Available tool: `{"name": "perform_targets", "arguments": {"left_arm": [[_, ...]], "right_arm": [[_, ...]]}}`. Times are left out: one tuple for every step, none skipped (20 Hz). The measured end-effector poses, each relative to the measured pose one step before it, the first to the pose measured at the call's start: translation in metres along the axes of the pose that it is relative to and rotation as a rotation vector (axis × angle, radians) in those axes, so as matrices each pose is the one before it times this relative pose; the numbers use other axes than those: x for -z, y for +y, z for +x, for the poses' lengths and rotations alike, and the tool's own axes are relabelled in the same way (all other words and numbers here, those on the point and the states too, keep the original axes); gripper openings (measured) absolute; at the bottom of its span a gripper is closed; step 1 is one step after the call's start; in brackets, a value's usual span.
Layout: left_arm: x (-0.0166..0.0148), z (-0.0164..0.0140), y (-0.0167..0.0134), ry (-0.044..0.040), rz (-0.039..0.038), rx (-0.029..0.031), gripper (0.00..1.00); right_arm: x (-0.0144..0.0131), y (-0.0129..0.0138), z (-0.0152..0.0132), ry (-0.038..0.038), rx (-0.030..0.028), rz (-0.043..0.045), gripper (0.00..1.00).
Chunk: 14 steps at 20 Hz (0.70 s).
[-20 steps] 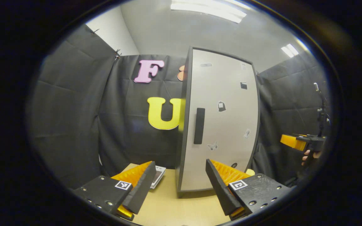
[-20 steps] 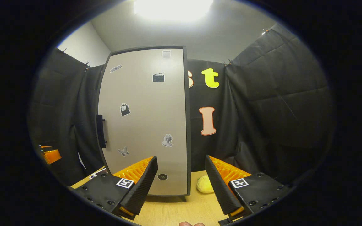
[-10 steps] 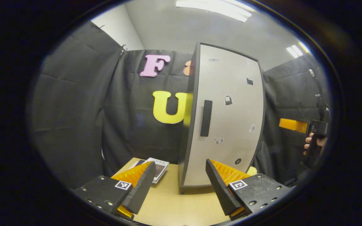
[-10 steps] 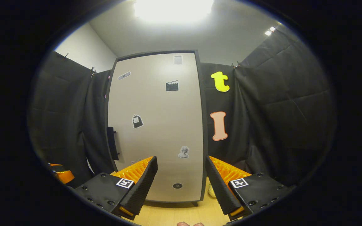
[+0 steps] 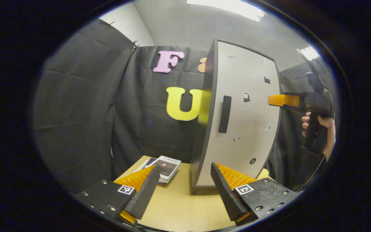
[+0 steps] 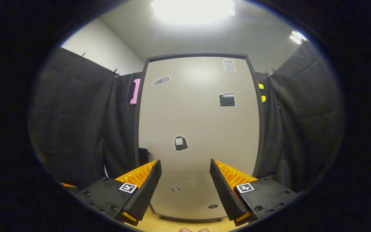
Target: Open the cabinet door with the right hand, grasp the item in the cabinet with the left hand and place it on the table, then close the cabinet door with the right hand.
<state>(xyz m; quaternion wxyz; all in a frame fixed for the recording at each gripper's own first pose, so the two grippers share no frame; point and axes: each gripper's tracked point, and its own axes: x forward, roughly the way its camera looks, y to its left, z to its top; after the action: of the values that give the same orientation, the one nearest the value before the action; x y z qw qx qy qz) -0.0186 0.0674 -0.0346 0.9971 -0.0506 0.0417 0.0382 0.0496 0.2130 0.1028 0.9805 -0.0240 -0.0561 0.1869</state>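
Pale wooden table, booth walls of black cloth, grey ceiling with strip lights.

Foreground, left gripper view: left gripper, low over the table, fingers spread wide, nothing between them. On the table just beyond its left finger, a small stack of booklets, lying flat near the back edge.

Middle distance, same view: cabinet, tall, upright, standing on the table to the right of the booklets. Light grey cabinet door in a dark frame, closed flush. Dark vertical handle near the door's left edge, about mid-height. Several small stickers on the door face. A yellow rounded item shows partly at the cabinet's lower right corner, behind the left gripper's right finger; what it is cannot be told.

Far right, same view: right gripper, held up by a hand at about the height of the handle, its tip pointing toward the door's right edge; touching or just short cannot be told.

Right gripper view: right gripper, fingers wide apart, empty, facing the door square-on and close. Handle at the door's left edge, partly hidden behind the left finger. Item inside the cabinet: hidden by the closed door.
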Motion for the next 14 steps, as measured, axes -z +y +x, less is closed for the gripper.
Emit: {"name": "perform_targets", "arguments": {"left_arm": [[-0.00235, -0.0011, 0.00654, -0.00373, 0.00517, -0.01222, 0.97], [-0.00022, -0.00126, 0.00962, -0.00365, 0.01008, -0.01911, 0.96], [-0.00109, -0.00173, 0.01093, -0.00236, 0.0098, -0.02193, 0.97], [0.00135, -0.00227, 0.00969, -0.00095, 0.00421, -0.02214, 0.97], [0.00053, -0.00232, 0.00993, 0.00044, -0.00381, -0.01882, 0.97], [0.00238, -0.00324, 0.00751, 0.00128, -0.00961, -0.01583, 0.97], [0.00182, -0.00216, 0.00852, 0.00219, -0.01178, -0.01523, 0.96], [0.00287, -0.00275, 0.00887, 0.00273, -0.00985, -0.01697, 0.96], [0.00214, -0.00162, 0.00846, 0.0047, -0.00614, -0.01773, 0.96], [0.00331, -0.00213, 0.00944, 0.00548, -0.00375, -0.01882, 0.97], [0.00355, -0.00098, 0.00799, 0.00798, -0.00158, -0.01717, 0.97], [0.00484, -0.0014, 0.00783, 0.01038, -0.00143, -0.0159, 0.97], [0.00231, -0.00074, 0.00489, 0.00877, -0.00304, -0.01164, 0.96], [0.00283, -0.00104, 0.00385, 0.00802, -0.00462, -0.00834, 0.95]], "right_arm": [[-0.00507, 0.01102, 0.00974, -0.0156, -0.01275, -0.0043, 0.95], [0.00089, 0.00957, 0.00743, -0.00332, -0.01385, -0.00759, 0.95], [0.00151, 0.01082, 0.00847, 0.00226, -0.01908, -0.00258, 0.95], [0.00243, 0.01171, 0.00849, 0.0063, -0.01548, 0.00432, 0.95], [0.0021, 0.00987, 0.00911, 0.00483, -0.01556, 0.01747, 0.93], [0.00422, 0.00985, 0.00889, 0.01106, -0.01028, 0.02681, 0.96], [0.00457, 0.00602, 0.00978, 0.01758, -0.00654, 0.02428, 0.96], [0.00725, 0.00284, 0.01026, 0.02006, 0.00291, 0.01403, 0.95], [0.00638, 0.00137, 0.00878, 0.02085, 0.00559, 0.00693, 0.93], [0.00703, 0.00225, 0.00799, 0.0224, 0.00583, 0.0024, 0.93], [0.00657, 0.0015, 0.00673, 0.01987, 0.00459, 0.00188, 0.96], [0.00445, 0.00086, 0.00632, 0.0138, 0.00466, 0.00006, 0.96], [0.00522, -0.0005, 0.00566, 0.01408, 0.01023, -0.00309, 0.96], [0.00576, 0.00108, 0.00433, 0.01421, 0.00909, -0.0017, 0.96]]}}
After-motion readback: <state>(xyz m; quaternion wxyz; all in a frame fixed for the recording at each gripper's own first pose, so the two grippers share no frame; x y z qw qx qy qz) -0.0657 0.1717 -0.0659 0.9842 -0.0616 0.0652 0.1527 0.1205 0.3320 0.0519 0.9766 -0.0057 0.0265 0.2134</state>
